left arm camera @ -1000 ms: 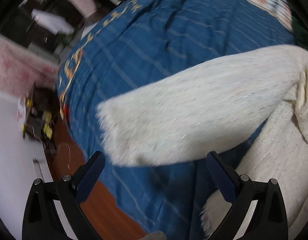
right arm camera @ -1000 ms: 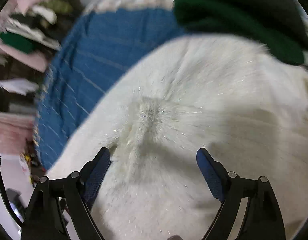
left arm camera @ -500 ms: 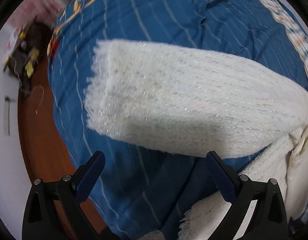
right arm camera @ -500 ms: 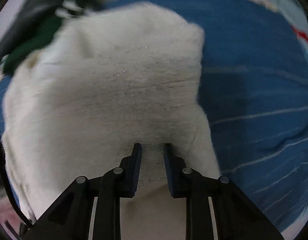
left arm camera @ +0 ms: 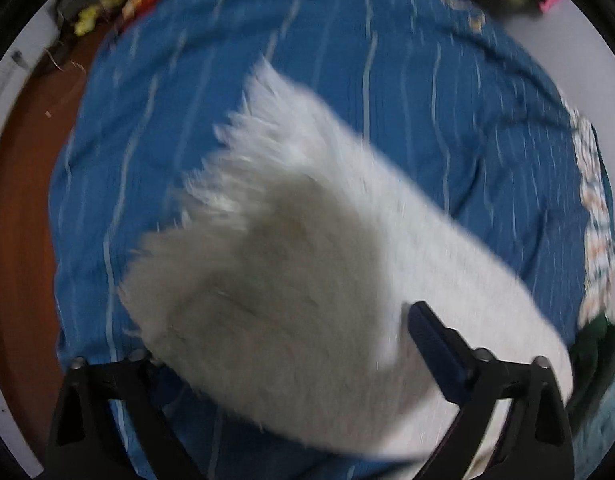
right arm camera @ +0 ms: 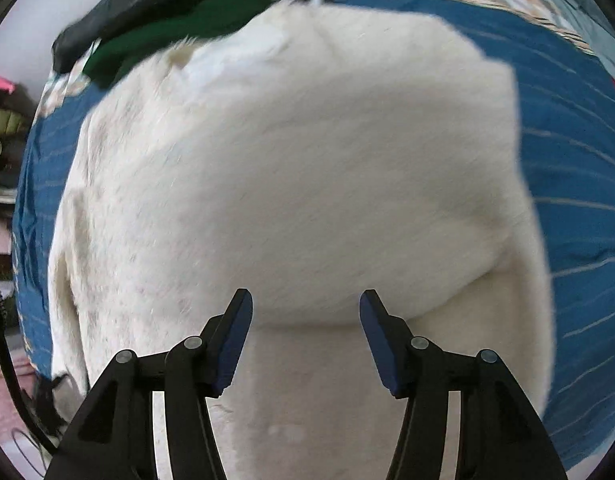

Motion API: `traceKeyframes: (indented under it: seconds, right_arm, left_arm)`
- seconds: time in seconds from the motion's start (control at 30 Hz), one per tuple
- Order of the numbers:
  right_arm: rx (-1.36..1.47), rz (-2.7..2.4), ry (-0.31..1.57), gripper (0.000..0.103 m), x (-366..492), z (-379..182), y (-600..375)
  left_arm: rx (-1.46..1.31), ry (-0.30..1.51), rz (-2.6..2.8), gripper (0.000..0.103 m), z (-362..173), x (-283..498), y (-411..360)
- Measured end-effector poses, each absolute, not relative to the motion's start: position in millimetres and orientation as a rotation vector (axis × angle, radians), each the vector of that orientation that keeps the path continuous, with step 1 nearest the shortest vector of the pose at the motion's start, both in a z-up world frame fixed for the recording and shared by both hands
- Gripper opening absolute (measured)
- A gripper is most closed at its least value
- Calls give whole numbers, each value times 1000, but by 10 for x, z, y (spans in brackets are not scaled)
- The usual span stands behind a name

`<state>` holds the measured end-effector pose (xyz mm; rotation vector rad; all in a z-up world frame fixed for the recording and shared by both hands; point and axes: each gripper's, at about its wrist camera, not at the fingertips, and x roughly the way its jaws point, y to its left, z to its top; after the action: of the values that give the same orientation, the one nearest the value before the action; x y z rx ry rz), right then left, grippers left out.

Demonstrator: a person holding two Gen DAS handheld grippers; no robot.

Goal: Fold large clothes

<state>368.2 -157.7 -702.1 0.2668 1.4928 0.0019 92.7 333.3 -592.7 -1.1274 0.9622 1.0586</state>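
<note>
While my left gripper [left arm camera: 291, 340] hangs wide open, the sleeve [left arm camera: 307, 216] that lay flat across the blue bedspread [left arm camera: 427, 100] half a second ago now sweeps blurred between its fingers, not yet pinched. Through the right view, my right gripper [right arm camera: 306, 320] has let go its pinch, leaving the sweater [right arm camera: 299, 168] doubled over: one fold looks set.

Your left wrist view is motion-blurred: the white sweater's [left arm camera: 307, 280] fringed edge smears, and it hides the left gripper's [left arm camera: 291, 360] left finger. Your right wrist view: the sweater [right arm camera: 299, 168] covers most of the blue bedspread [right arm camera: 579, 184]; the dark green garment [right arm camera: 179, 24] is blurred and cut off at top.
</note>
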Motion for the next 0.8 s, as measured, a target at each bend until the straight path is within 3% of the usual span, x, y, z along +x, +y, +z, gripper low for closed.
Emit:
traceKeyframes:
  seconds: [0.03,0.07,0.1,0.33,0.53,0.8]
  right_arm:
    - [230,-15,1491,66,3658,-7049,-1472]
    - [187,-33,1483,83,3631,-7065,-1371]
    - [138,-55,1474,89,3590,-7077,-1279]
    - [-128,-107,1379,89,3552,-7078,-449]
    - [-157,-100,1342,89,3577,-7047,-238]
    - [-53,-114,1350,89,3877,-6965,-527]
  left_arm:
    - [-1080,944,1082,48,-5875,976,3402]
    - [-1049,938,1083,21,-5833,1029,3455]
    - [-991,940,1064,15,-5761,1133,3545]
    - [-556,871,971,11,-4794,1778,3569]
    - [-269,768,855,10,-3991,2204,2999]
    - [-42,733,622,10,-3597,2660,1901]
